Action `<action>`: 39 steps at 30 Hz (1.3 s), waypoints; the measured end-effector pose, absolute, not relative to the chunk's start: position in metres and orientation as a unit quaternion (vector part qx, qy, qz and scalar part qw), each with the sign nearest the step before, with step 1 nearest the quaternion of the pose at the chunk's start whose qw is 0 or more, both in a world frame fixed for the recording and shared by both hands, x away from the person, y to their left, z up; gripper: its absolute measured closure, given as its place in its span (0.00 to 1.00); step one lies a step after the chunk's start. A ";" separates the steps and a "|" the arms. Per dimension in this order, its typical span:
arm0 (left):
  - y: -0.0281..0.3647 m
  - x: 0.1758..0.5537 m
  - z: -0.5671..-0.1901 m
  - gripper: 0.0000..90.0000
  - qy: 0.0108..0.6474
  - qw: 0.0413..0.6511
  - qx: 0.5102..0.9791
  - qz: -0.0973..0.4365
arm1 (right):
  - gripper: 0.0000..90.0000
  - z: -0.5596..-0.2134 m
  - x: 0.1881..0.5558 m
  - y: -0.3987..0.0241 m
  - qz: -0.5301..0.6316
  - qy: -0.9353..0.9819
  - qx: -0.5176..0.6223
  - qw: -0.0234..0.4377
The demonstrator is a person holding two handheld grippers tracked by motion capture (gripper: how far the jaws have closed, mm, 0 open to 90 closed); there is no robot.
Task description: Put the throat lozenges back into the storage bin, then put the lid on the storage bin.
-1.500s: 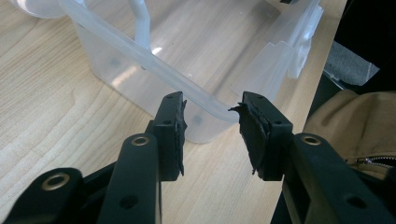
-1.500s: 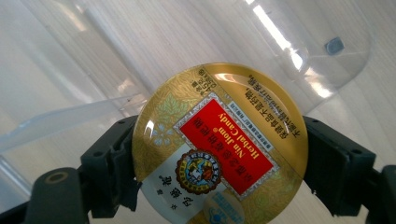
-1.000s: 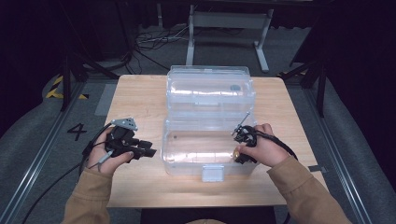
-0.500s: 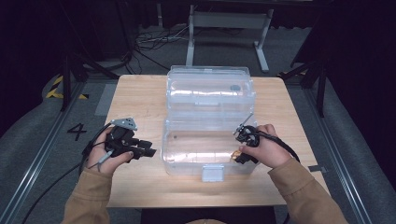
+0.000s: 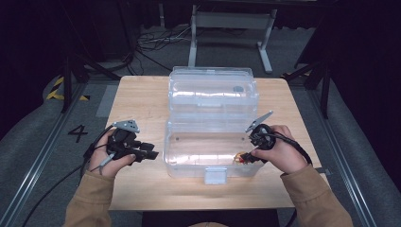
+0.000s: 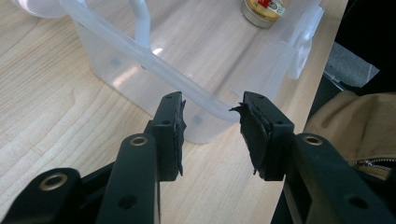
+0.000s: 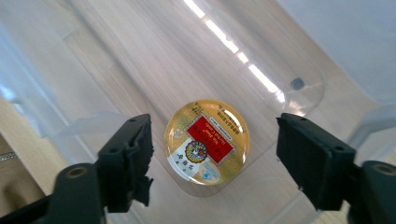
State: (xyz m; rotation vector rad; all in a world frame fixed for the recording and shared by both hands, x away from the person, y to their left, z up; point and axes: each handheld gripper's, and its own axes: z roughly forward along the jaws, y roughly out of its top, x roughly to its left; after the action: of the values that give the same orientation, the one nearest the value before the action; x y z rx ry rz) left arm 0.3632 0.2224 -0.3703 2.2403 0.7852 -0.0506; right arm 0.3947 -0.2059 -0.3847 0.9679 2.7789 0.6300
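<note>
Gold-lidded round tin (image 7: pixel 207 141) is lying on the floor of the clear plastic box (image 5: pixel 189 158), unheld beneath the right gripper (image 7: pixel 212 161), whose spread jaws have just been closing; left gripper (image 6: pixel 212 135) is hovering open beside the box.

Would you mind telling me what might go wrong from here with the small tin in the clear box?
The right gripper has been narrowing its open jaws above the round tin; they could clip it and slide it. The clear box is unheld, the left gripper open beside it, so a knock might shift it.
</note>
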 end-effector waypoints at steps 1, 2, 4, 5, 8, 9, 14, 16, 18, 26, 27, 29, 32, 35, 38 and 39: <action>0.222 0.363 -0.370 0.67 0.307 0.374 0.875 -0.020 | 0.34 -0.382 0.394 -0.207 0.211 0.922 0.319 0.067; 0.222 0.363 -0.370 0.67 0.306 0.374 0.875 -0.021 | 0.36 -0.380 0.394 -0.208 0.217 0.920 0.320 0.067; 0.222 0.363 -0.370 0.67 0.305 0.374 0.875 -0.021 | 0.37 -0.376 0.393 -0.211 0.224 0.918 0.320 0.069; 0.222 0.363 -0.370 0.67 0.305 0.374 0.875 -0.021 | 0.37 -0.376 0.393 -0.211 0.224 0.918 0.320 0.069; 0.221 0.363 -0.371 0.67 0.305 0.373 0.876 -0.020 | 0.40 -0.368 0.392 -0.216 0.240 0.913 0.321 0.069; 0.221 0.364 -0.371 0.67 0.305 0.373 0.876 -0.021 | 0.40 -0.367 0.392 -0.216 0.242 0.913 0.322 0.068; 0.220 0.364 -0.371 0.67 0.305 0.373 0.876 -0.022 | 0.40 -0.355 0.389 -0.220 0.259 0.910 0.316 0.074; 0.220 0.365 -0.371 0.67 0.304 0.372 0.877 -0.022 | 0.40 -0.352 0.389 -0.221 0.265 0.909 0.314 0.076; 0.220 0.364 -0.371 0.67 0.304 0.371 0.877 -0.021 | 0.40 -0.348 0.390 -0.222 0.269 0.907 0.314 0.080; 0.221 0.363 -0.371 0.67 0.306 0.374 0.875 -0.020 | 0.42 -0.332 0.394 -0.221 0.286 0.904 0.305 0.089; 0.221 0.363 -0.371 0.67 0.306 0.373 0.876 -0.020 | 0.42 -0.329 0.395 -0.221 0.288 0.904 0.304 0.092; 0.221 0.362 -0.371 0.67 0.307 0.372 0.875 -0.020 | 0.42 -0.327 0.395 -0.221 0.289 0.904 0.302 0.092; 0.222 0.362 -0.371 0.67 0.307 0.372 0.876 -0.019 | 0.43 -0.317 0.402 -0.220 0.305 0.900 0.294 0.100; 0.223 0.361 -0.372 0.67 0.308 0.374 0.875 -0.019 | 0.44 -0.310 0.408 -0.220 0.312 0.897 0.296 0.102; 0.224 0.360 -0.372 0.66 0.310 0.373 0.874 -0.020 | 0.44 -0.304 0.415 -0.220 0.323 0.893 0.294 0.106; 0.224 0.360 -0.372 0.66 0.310 0.373 0.874 -0.019 | 0.44 -0.302 0.418 -0.219 0.327 0.892 0.293 0.109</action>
State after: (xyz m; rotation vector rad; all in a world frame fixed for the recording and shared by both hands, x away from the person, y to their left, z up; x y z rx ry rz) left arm 0.3600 0.2241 -0.3719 2.2396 0.7950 -0.0496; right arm 0.4181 -0.2193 -0.3016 0.8628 2.6237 0.9604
